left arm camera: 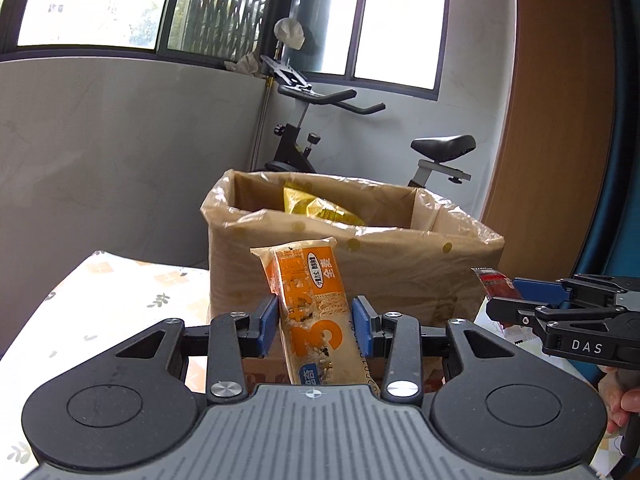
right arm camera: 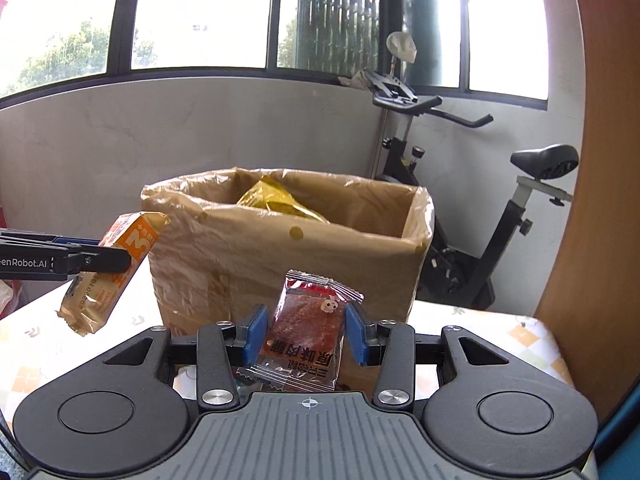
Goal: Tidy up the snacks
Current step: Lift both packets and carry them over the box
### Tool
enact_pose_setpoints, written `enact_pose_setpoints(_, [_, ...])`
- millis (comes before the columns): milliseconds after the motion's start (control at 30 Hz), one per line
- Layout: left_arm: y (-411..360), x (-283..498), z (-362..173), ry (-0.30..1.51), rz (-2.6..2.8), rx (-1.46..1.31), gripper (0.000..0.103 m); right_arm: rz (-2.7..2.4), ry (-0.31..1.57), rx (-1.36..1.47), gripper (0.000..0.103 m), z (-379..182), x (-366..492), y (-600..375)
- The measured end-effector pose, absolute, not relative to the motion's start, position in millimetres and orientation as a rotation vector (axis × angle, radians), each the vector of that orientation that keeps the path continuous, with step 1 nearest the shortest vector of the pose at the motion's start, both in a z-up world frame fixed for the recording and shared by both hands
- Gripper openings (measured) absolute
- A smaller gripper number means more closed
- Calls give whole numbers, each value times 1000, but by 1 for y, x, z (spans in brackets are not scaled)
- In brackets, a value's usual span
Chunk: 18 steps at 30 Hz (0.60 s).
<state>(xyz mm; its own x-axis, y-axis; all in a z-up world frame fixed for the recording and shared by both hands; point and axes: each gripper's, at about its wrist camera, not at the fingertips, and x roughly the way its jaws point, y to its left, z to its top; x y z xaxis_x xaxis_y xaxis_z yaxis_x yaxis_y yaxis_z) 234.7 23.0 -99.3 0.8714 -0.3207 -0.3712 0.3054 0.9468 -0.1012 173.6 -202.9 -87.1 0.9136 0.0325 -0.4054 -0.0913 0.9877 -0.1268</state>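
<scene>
My left gripper (left arm camera: pixel 316 326) is shut on an orange-and-tan snack bar (left arm camera: pixel 308 300), held upright above the table in front of a plastic-lined cardboard box (left arm camera: pixel 360 256). The bar also shows in the right wrist view (right arm camera: pixel 108 272), at the left. My right gripper (right arm camera: pixel 306 334) is shut on a clear packet of red-brown dried meat (right arm camera: pixel 306 340), just before the same box (right arm camera: pixel 280 264). That packet's red end shows in the left wrist view (left arm camera: pixel 494 284), at the right. A yellow snack bag (left arm camera: pixel 316 206) lies inside the box, also visible in the right wrist view (right arm camera: pixel 276 198).
The table has a floral cloth (left arm camera: pixel 120 292). An exercise bike (right arm camera: pixel 480 216) stands behind the box by a grey wall under windows. A brown wooden panel (right arm camera: pixel 592 160) rises at the right.
</scene>
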Motion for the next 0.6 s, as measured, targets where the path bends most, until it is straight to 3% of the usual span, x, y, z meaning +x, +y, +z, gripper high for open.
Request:
enact_pose_setpoints(333, [-2,260,-51,309,-402,-42,42,55,331,-210,39,-47,208,-214])
enact_pose_setpoints(600, [-17,315,-42,314,-370,18,42,50,320,-206,39,-37,255,-220])
